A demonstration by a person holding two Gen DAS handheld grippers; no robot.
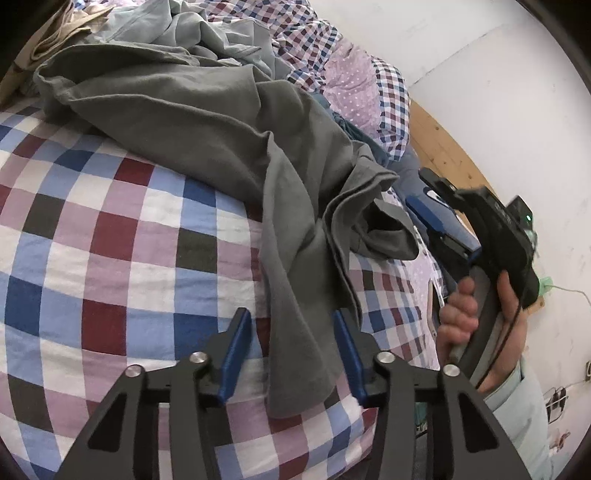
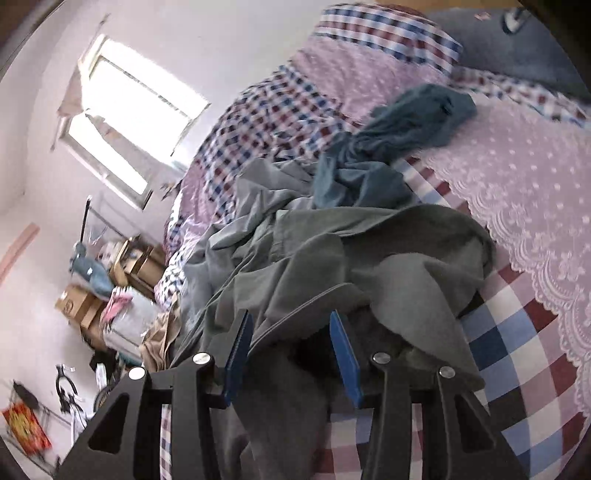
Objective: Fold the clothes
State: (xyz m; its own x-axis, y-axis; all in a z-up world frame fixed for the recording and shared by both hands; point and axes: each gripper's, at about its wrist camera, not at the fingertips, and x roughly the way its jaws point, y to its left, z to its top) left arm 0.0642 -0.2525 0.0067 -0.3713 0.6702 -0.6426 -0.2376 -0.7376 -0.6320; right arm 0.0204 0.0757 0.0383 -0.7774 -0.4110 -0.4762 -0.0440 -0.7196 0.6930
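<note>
A dark grey garment (image 1: 184, 110) lies crumpled across the checked bed cover (image 1: 110, 240). One long strip of it runs down between the fingers of my left gripper (image 1: 293, 350); the jaws stand apart and the left pad is clear of the cloth. At the garment's right end, a person's hand (image 1: 458, 317) holds my right gripper (image 1: 439, 218) beside a folded sleeve. In the right wrist view the same grey garment (image 2: 369, 240) spreads under and between the fingers of my right gripper (image 2: 291, 350), whose jaws are apart with a folded edge crossing them.
A teal garment (image 2: 406, 122), a pale grey-blue one (image 2: 258, 195) and a beige one (image 1: 62, 33) lie farther up the bed. A pink lace cover (image 2: 517, 166) lies to the right. A wooden headboard (image 1: 443, 147) meets the white wall. Boxes (image 2: 81, 302) stand under a window (image 2: 140, 96).
</note>
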